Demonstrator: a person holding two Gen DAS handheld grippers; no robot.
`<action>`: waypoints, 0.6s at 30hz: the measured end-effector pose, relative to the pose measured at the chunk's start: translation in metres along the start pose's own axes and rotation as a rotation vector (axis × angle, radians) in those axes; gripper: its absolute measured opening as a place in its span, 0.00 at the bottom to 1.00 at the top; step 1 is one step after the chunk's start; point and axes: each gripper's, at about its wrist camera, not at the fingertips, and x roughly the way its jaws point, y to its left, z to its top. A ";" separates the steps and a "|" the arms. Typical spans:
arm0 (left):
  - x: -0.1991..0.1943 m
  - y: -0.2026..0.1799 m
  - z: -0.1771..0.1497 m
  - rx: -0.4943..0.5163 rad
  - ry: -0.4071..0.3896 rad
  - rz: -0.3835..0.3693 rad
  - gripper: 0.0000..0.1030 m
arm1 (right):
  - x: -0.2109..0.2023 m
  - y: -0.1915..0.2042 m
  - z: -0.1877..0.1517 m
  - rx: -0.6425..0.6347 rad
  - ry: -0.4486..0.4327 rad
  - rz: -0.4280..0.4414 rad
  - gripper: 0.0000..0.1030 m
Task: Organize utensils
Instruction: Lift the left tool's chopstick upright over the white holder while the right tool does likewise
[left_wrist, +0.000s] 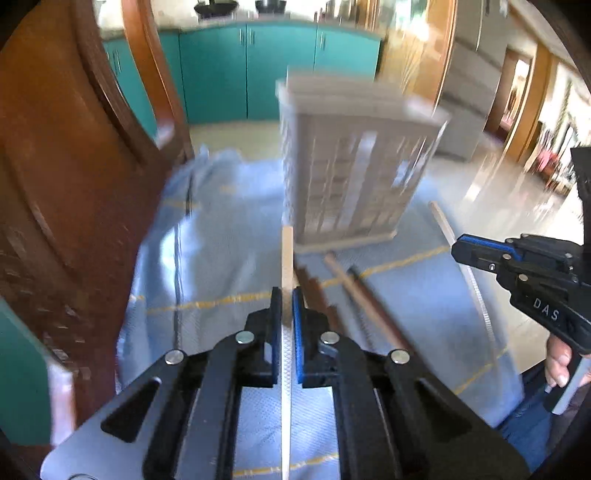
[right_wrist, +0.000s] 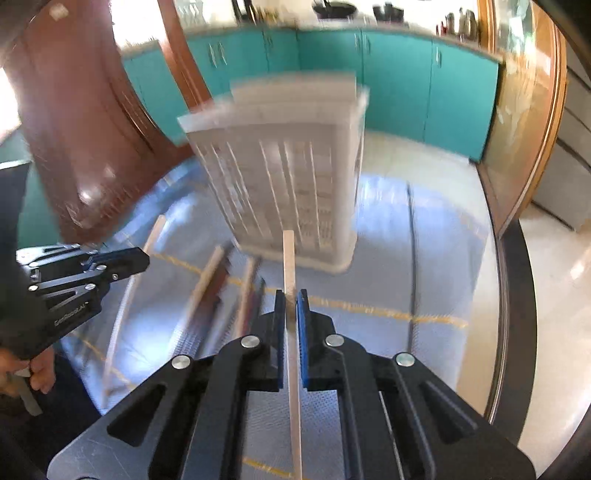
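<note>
- left gripper (left_wrist: 287, 295) fingers clamp one pale chopstick (left_wrist: 287, 254)
- right gripper (right_wrist: 291, 295) fingers clamp another chopstick (right_wrist: 289, 258)
- several more chopsticks (left_wrist: 354, 288) lie beside one slotted utensil holder (left_wrist: 351, 162)

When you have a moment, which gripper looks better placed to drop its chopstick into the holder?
Marginally the right gripper: its chopstick lines up with the grey holder; the left gripper points left of it.

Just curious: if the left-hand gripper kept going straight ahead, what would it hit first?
Probably the slatted grey utensil holder, which stands on the blue cloth beyond the left gripper and its stick; depth is unclear.
</note>
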 end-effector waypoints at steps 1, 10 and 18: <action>-0.010 0.000 0.004 -0.004 -0.030 -0.012 0.07 | -0.019 -0.001 0.003 -0.008 -0.046 0.013 0.07; -0.111 -0.009 0.046 0.012 -0.284 -0.099 0.07 | -0.133 -0.023 0.037 0.088 -0.314 0.105 0.03; -0.153 -0.007 0.134 -0.030 -0.491 -0.137 0.07 | -0.162 -0.036 0.108 0.152 -0.457 0.142 0.01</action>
